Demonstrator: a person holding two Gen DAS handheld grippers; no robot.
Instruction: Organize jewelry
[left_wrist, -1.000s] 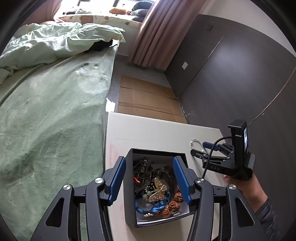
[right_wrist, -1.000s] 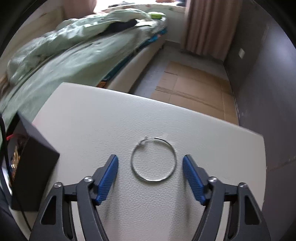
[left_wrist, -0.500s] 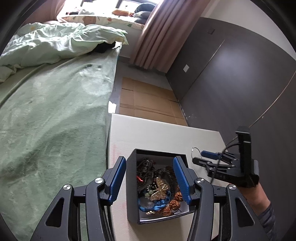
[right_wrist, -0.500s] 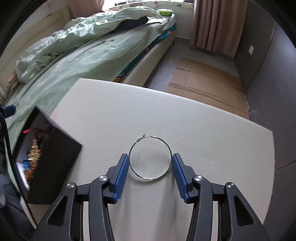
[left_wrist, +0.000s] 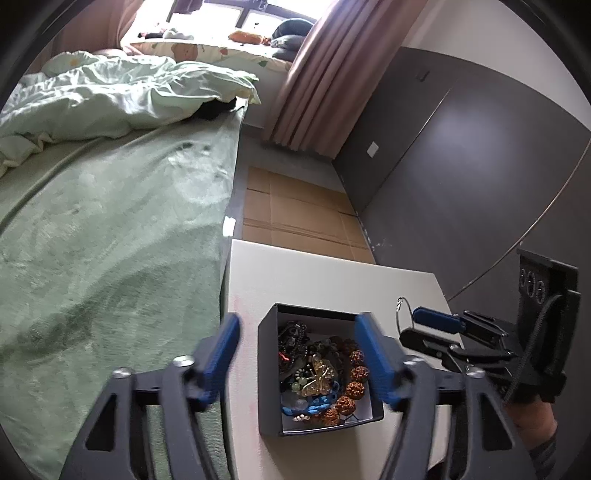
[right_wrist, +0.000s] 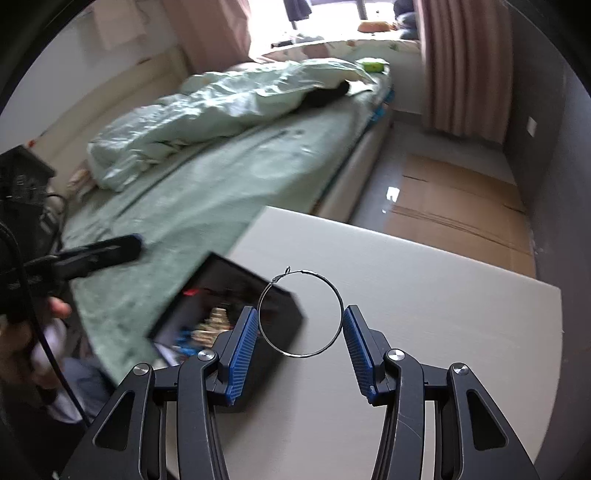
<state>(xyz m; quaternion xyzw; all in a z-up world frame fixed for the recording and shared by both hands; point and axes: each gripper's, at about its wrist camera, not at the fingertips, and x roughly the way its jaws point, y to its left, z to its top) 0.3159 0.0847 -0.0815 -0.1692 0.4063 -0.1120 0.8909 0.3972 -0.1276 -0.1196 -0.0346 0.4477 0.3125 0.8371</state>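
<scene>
A black jewelry box (left_wrist: 267, 369) full of beads, chains and a gold butterfly piece (left_wrist: 317, 378) sits on the white table (left_wrist: 314, 280). My left gripper (left_wrist: 299, 349) straddles the box, its jaws opening and its left finger standing off the box wall. My right gripper (right_wrist: 300, 313) is shut on a thin silver hoop earring (right_wrist: 341, 306) and holds it in the air above the table, over the near corner of the box (right_wrist: 221, 273). The left wrist view shows the right gripper (left_wrist: 410, 326) beside the box's right side with the hoop (left_wrist: 398, 314) sticking up.
A bed with a green blanket (left_wrist: 110, 240) runs along the table's left edge. Flattened cardboard (left_wrist: 295, 206) lies on the floor beyond the table. A dark wall panel (left_wrist: 461, 166) stands to the right. A hand (right_wrist: 22, 332) holds the left gripper.
The right gripper closed on the hoop, lifted it off the table and carried it toward the box. The left jaws widened around the box.
</scene>
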